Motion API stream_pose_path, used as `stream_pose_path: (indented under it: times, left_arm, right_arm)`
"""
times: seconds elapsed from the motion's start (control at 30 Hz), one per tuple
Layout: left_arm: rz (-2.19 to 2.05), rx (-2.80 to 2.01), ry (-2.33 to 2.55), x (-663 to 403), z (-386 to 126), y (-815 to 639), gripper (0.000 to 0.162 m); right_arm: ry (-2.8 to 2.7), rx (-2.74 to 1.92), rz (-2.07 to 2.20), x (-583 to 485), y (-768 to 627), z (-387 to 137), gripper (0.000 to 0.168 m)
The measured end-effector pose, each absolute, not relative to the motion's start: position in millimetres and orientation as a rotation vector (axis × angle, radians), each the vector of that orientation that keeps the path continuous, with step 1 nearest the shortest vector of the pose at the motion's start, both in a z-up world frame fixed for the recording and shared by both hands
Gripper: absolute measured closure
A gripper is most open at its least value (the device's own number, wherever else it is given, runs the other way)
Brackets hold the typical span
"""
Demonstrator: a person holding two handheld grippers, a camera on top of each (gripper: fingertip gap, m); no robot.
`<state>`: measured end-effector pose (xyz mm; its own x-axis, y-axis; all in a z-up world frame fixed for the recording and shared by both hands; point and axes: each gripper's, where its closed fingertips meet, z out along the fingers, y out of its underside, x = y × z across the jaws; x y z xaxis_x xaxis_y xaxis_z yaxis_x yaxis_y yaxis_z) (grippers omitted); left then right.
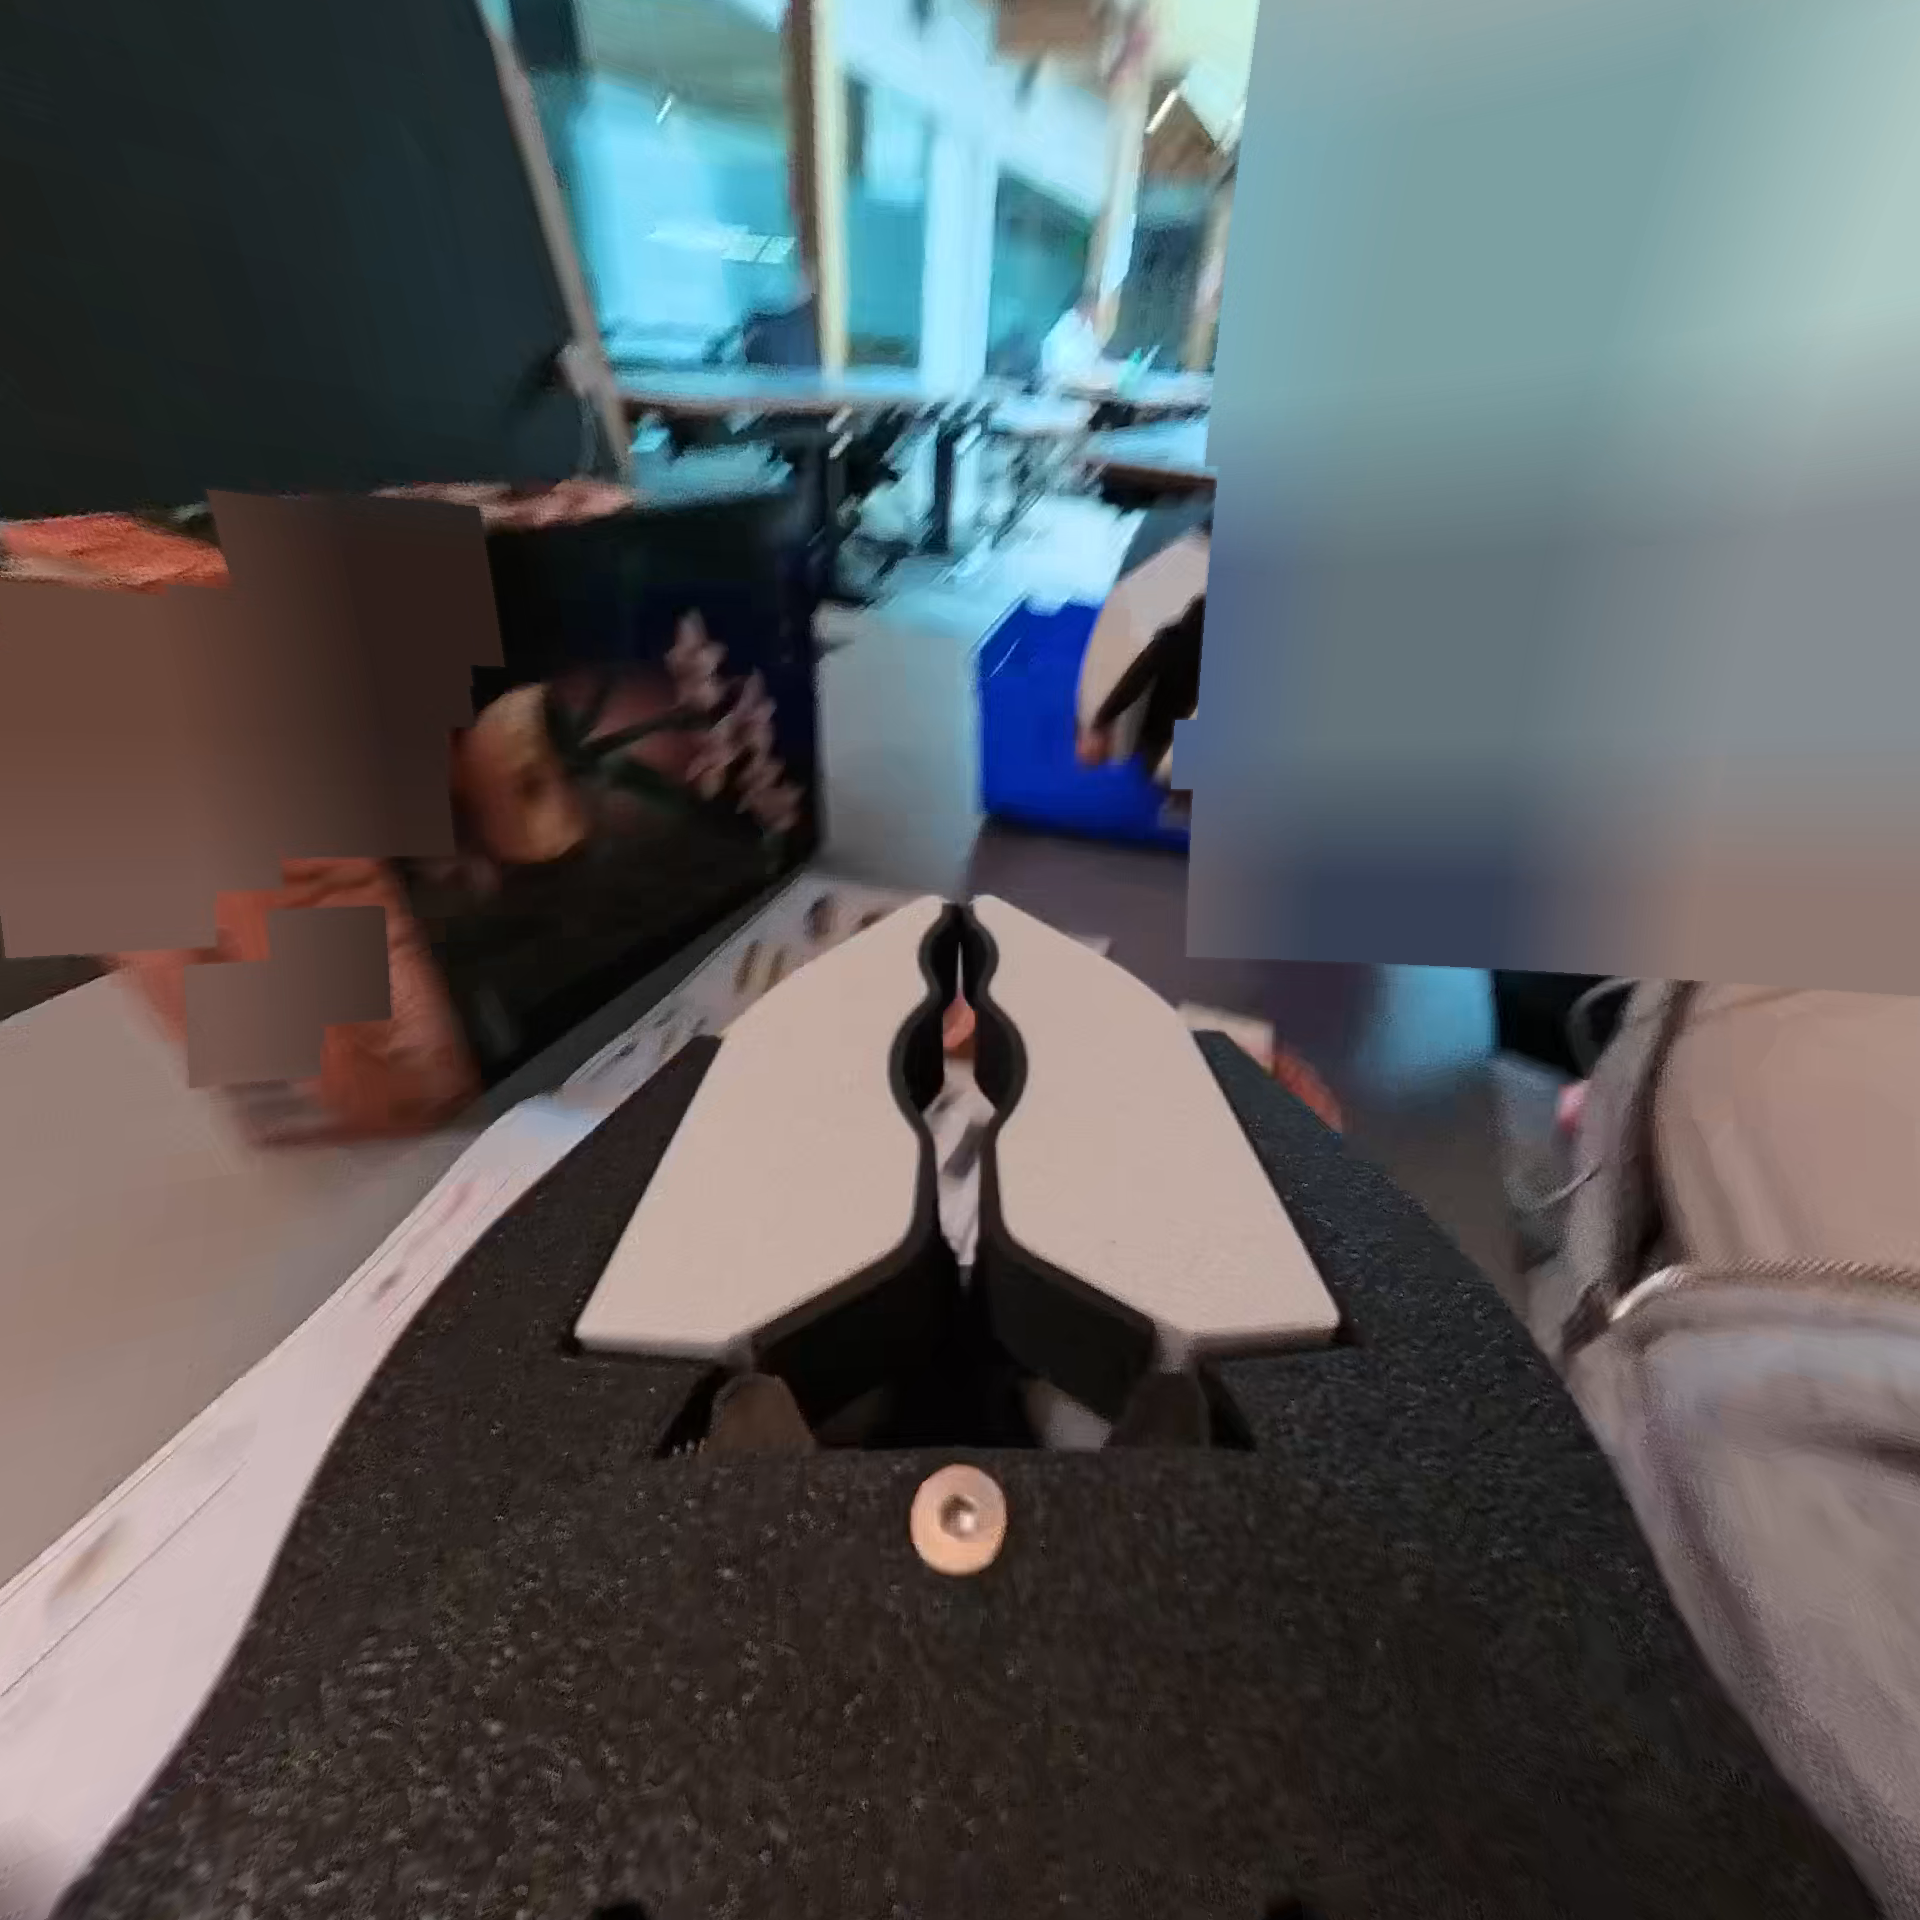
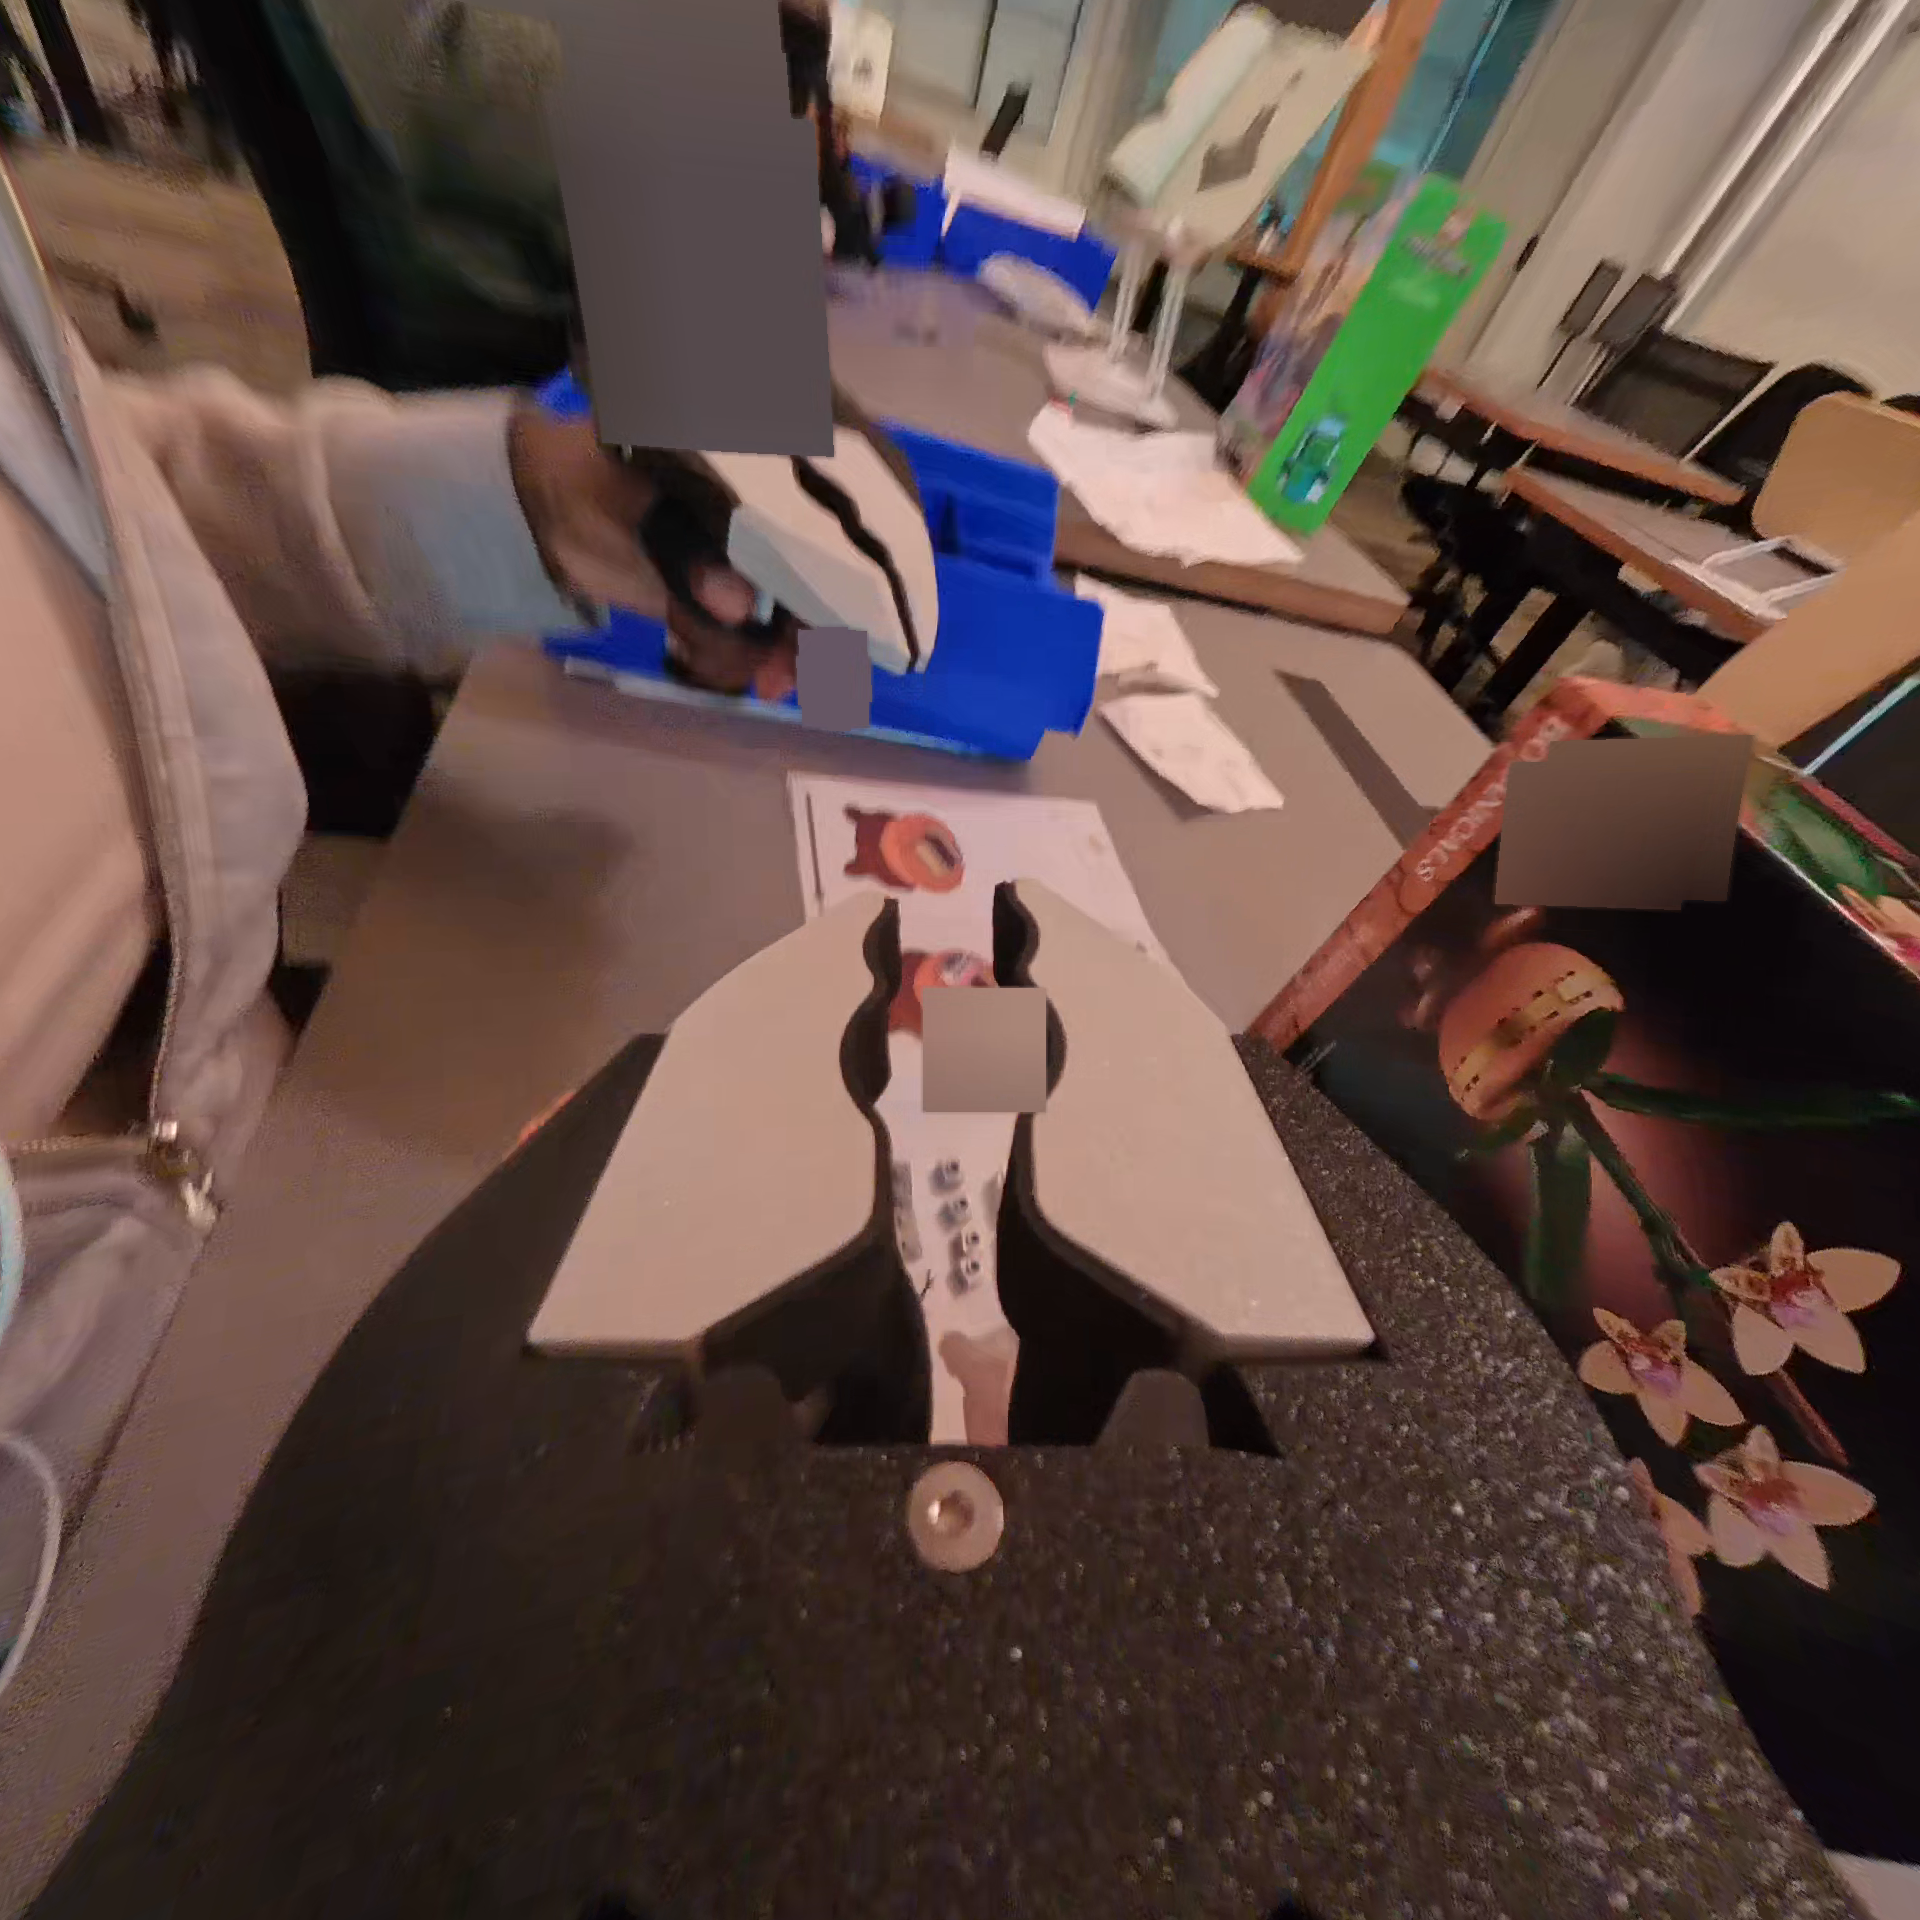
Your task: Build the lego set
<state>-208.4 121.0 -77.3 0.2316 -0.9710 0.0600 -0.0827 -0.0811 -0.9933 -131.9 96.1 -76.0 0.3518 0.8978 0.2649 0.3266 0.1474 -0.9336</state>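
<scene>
Booklet (image 2: 966, 852) pictures orange models — right gripper (image 2: 948, 904) fingers parted, left gripper (image 1: 961, 914) clenched empty.

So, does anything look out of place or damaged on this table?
Nothing looks spilled or damaged. The only untidiness is the loose white papers scattered on the grey table past the blue bin. The instruction sheet lies flat.

The right gripper (image 2: 940, 909) has smooth, matt grey plastic fingers (image 2: 748, 1143) on a rough, grainy black base with a shiny round metal screw (image 2: 955, 1515). Under it lies a white paper instruction sheet (image 2: 1049, 852). Right of the sheet stands a glossy dark cardboard box (image 2: 1558, 1195). Behind it sits a shiny blue plastic bin (image 2: 997, 665).
</scene>
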Motion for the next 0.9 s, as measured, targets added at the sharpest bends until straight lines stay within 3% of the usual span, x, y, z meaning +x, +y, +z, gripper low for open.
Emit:
stream_pose_path:
  times: [0.13,0.33,0.53,0.73,0.9]
  left_arm:
    - [-0.808,-1.628,1.264,-230.8,-126.2,95.9,0.144]
    - [-0.539,-1.673,1.606,-227.3,-207.0,88.7,0.143]
    - [-0.615,-1.63,1.858,-216.4,-218.6,87.3,0.135]
    - [-0.703,-1.7,1.924,-217.5,-236.7,83.9,0.155]
    - [-0.661,-1.645,1.652,-226.2,-194.6,100.6,0.155]
  right_arm:
    - [-1.383,-1.583,0.54,-151.0,83.6,-102.0,0.15]
    - [-1.503,-1.796,0.578,-173.5,78.9,-124.6,0.147]
    - [-1.441,-1.753,0.594,-184.0,75.9,-106.6,0.149]
    - [-1.401,-1.76,0.559,-171.9,80.8,-105.4,0.148]
    - [-1.433,-1.726,0.633,-175.3,76.0,-114.1,0.142]
